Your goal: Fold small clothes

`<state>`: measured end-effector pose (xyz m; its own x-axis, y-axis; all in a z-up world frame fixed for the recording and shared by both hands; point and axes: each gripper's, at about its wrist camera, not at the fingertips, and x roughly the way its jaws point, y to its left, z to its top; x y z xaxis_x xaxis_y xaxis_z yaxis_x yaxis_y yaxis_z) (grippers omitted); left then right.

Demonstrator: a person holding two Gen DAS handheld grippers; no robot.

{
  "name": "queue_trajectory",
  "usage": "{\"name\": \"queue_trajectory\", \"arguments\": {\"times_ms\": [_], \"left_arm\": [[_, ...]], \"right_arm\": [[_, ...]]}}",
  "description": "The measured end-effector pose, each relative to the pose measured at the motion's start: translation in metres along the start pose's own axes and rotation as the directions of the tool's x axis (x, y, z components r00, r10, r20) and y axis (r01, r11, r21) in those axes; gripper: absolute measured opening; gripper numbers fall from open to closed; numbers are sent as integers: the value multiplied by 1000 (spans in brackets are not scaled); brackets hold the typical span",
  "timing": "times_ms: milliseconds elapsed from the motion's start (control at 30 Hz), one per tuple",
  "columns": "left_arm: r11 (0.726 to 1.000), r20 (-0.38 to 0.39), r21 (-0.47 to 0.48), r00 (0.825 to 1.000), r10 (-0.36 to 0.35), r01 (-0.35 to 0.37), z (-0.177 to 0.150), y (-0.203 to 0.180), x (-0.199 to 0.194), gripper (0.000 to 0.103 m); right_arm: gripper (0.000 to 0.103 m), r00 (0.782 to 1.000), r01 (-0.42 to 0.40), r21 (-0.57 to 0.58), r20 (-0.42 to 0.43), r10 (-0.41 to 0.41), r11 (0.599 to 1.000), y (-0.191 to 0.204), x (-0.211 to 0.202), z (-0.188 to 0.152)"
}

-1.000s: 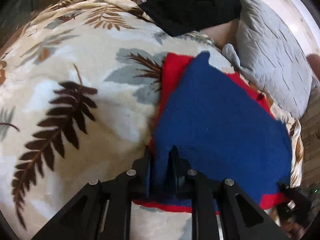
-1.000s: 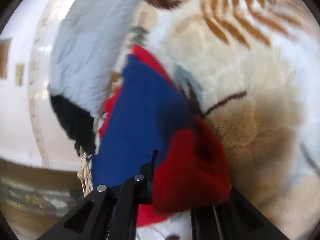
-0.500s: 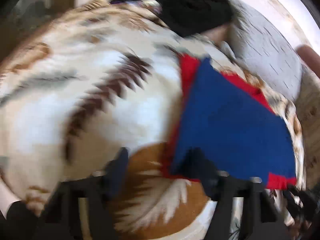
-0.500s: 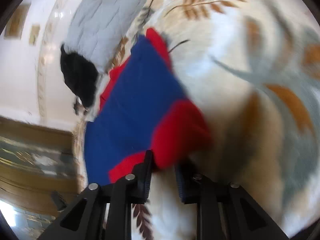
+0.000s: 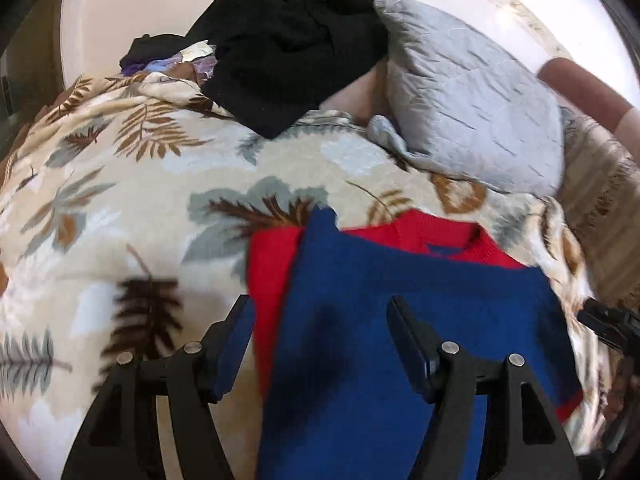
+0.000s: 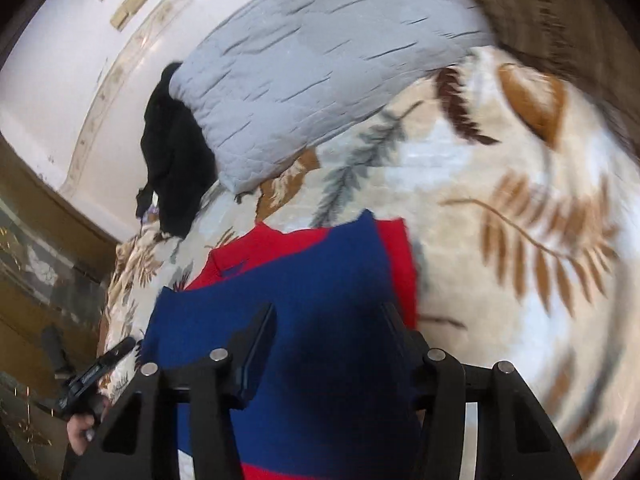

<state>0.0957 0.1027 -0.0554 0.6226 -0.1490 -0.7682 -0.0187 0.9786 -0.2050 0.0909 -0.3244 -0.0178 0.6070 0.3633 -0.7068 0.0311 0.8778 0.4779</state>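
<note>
A small blue and red knitted garment [image 5: 400, 300] lies folded on the leaf-patterned blanket [image 5: 132, 200], blue side up with red showing along its left and far edges. It also shows in the right wrist view [image 6: 320, 292]. My left gripper [image 5: 320, 316] is open and empty, its jaws spread just above the garment's near left part. My right gripper [image 6: 328, 320] is open and empty over the garment's near part, jaws apart. The right gripper's tip [image 5: 608, 320] shows at the right edge of the left wrist view.
A grey quilted pillow [image 5: 472, 92] lies behind the garment. A heap of black clothes [image 5: 292, 36] sits at the back of the bed, seen also in the right wrist view [image 6: 172, 152]. A wicker surface [image 5: 600, 208] is at the far right.
Both grippers let go of the garment and opened. The garment now lies flat on the blanket, and both grippers have drawn back above it.
</note>
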Motion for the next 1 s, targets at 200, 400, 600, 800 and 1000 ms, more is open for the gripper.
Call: {"name": "queue_trajectory", "arguments": {"times_ms": [200, 400, 600, 800, 1000], "left_arm": [[990, -83, 21, 987, 139, -138, 6, 10, 55, 11], [988, -33, -7, 988, 154, -154, 2, 11, 35, 13], [996, 73, -34, 994, 83, -81, -15, -3, -20, 55], [982, -78, 52, 980, 185, -182, -36, -12, 31, 45], [981, -41, 47, 980, 192, -190, -39, -13, 29, 45]], "right_arm": [[30, 972, 192, -104, -120, -204, 976, -22, 74, 14], [30, 995, 104, 124, -14, -103, 987, -53, 37, 25], [80, 1000, -1, 184, -1, 1, 983, -64, 21, 10], [21, 987, 73, 52, -145, -65, 996, -37, 72, 28], [29, 982, 159, 56, -108, -152, 986, -36, 69, 26]]}}
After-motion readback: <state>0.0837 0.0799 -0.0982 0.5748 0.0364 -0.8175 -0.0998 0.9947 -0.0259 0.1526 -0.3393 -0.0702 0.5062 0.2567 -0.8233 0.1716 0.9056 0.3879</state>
